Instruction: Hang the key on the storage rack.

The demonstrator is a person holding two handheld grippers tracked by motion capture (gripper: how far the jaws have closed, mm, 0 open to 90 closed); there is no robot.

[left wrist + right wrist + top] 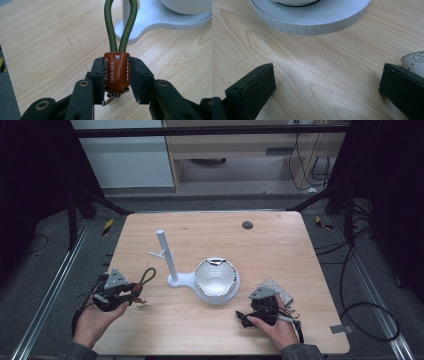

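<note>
Left tool (116, 75), clamped on the brown leather tab (116, 73) of a key strap; both pads press the tab's stitched sides. The green cord loop (120, 23) rises straight ahead from between the jaws, toward the white stand (147, 22) just beyond its tip. In the high view, the left tool (134, 292) sits left of the stand's post (166, 254). Right tool (327, 90), jaws spread wide with nothing but bare bench (324, 70) between them; the stand's ribbed round base (312, 21) lies ahead.
</note>
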